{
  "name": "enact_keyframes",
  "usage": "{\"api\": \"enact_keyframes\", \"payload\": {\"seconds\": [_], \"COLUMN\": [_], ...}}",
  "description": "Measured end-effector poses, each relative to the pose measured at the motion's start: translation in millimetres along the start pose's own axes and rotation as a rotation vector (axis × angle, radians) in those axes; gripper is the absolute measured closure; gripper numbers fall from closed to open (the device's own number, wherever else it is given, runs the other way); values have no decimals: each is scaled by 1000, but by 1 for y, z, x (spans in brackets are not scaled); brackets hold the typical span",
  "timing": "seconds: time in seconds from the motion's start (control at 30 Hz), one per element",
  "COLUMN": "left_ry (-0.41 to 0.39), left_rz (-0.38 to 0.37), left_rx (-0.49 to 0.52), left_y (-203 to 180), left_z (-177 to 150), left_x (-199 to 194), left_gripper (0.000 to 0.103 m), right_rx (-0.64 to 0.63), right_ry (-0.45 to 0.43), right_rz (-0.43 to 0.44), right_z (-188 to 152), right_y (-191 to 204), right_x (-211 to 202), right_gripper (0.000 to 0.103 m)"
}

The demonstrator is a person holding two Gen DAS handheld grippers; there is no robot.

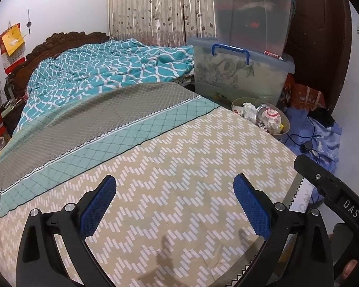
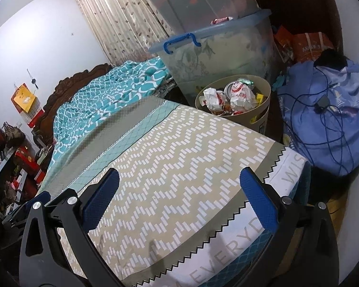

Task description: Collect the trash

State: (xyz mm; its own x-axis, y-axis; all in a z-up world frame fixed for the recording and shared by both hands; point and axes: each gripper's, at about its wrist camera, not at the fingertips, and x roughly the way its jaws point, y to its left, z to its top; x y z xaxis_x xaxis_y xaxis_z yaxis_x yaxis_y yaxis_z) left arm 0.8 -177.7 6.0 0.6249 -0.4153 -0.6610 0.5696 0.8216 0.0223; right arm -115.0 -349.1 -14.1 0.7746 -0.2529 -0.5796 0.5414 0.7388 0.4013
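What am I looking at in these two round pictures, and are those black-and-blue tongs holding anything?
Each picture comes from a camera on a hand-held gripper, looking along its two blue-padded fingers. One shows the left gripper, the other the right gripper. Both stand open and hold nothing. Below them is a bed with a zigzag cover; no loose trash shows on it. Past its corner stands a round bin full of crumpled wrappers, beside stacked plastic boxes and a blue bundle with a cable.
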Motion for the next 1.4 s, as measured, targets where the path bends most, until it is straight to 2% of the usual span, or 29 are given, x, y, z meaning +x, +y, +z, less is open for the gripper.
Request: {"api": "enact_keyframes", "payload": {"seconds": [0.23, 0.5, 0.87, 1.03, 1.17, 1.4], "left_ry": [-49, -65, -107, -100, -84, -70], "left_rz": [2, -38, -8, -15, -32, -27], "left_rx": [11, 2, -63, -73, -70, -57], "left_y": [-5, -6, 15, 22, 25, 26], "left_z": [2, 1, 0, -1, 0, 1], "left_x": [-15, -23, -26, -25, -26, -29], "left_gripper": [8, 8, 8, 8, 8, 8], "right_rx": [-8, -23, 4, -6, -19, -9], "right_ry": [-34, -76, -4, -30, -13, -62], "right_rz": [-16, -26, -65, -63, -38, -44], "right_z": [1, 1, -5, -8, -10, -11], "right_y": [-1, 4, 1, 6, 10, 10], "right_x": [-10, -16, -4, -10, -10, -17], "right_gripper": [3, 3, 3, 3, 3, 3]}}
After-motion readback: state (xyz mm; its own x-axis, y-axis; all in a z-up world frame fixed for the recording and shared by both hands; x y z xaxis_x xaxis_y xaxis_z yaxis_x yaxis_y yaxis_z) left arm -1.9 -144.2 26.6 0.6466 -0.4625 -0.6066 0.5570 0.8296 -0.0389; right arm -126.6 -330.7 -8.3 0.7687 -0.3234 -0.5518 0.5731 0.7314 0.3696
